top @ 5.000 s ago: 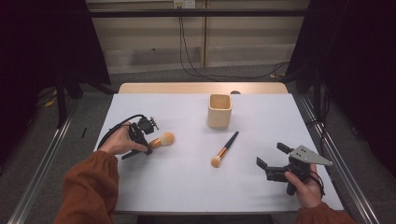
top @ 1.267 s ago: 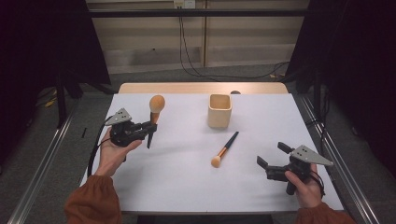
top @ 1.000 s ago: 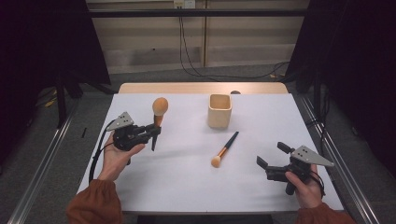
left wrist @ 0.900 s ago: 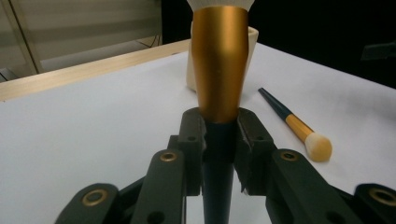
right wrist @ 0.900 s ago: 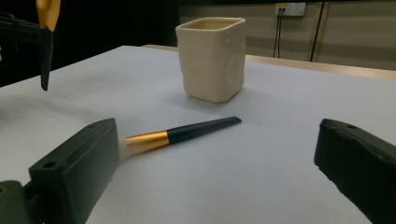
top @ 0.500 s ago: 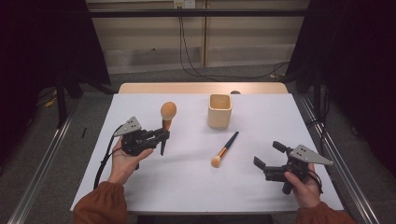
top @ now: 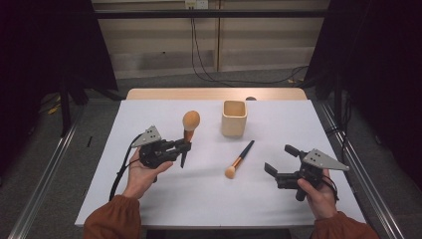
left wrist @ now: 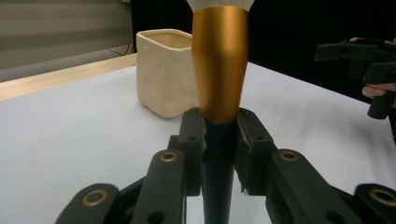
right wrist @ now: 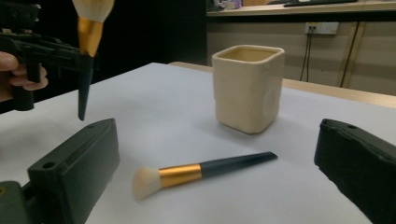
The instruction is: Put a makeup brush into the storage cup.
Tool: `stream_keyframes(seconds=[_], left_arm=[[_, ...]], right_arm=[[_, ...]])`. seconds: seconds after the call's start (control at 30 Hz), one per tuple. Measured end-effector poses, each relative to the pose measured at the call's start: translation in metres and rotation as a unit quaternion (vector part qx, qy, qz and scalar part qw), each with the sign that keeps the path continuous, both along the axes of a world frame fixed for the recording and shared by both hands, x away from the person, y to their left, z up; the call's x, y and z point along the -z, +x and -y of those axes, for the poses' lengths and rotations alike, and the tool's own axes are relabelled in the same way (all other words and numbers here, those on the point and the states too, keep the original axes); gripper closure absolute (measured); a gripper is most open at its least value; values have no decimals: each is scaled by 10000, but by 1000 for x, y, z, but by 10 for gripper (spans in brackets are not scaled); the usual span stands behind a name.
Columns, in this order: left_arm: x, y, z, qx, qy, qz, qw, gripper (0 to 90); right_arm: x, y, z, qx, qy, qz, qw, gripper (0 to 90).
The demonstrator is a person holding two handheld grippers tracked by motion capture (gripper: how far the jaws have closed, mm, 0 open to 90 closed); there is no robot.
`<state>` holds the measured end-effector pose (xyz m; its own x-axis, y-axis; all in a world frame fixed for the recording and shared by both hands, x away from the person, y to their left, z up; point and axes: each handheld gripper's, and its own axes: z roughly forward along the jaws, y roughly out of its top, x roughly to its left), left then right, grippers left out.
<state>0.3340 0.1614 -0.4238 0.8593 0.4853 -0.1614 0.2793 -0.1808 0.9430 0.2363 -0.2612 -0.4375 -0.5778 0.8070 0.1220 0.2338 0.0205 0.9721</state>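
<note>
Gold-ferruled brush stands upright, bristles up, its dark handle clamped in the left claw; the cream cup sits right of it and slightly farther; right claw hangs apart, empty, near the second brush on the bench.

In the left gripper view, the left tool is closed on a makeup brush, and its two black pads press the dark handle just under the gold collar. The brush stands upright, with the pale bristles cut by the top edge. Behind the brush, a little to its left, a cream square cup stands on the white counter. To the right of the brush, farther away, the other tool is seen with fingers around its grip.
</note>
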Motion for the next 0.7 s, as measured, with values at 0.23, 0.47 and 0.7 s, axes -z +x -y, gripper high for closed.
stream_keyframes(seconds=[0.23,0.47,0.7], left_arm=[[-3,-7,12,160,-81,0,9998,746],[-5,-13,26,265,-177,31,9995,746],[-4,-14,37,365,-152,34,9992,745]], right_arm=[[-9,5,-20,-540,77,81,9985,1],[-17,13,-38,-812,306,-38,9962,2],[-23,21,-57,-1122,406,-9,9929,4]])
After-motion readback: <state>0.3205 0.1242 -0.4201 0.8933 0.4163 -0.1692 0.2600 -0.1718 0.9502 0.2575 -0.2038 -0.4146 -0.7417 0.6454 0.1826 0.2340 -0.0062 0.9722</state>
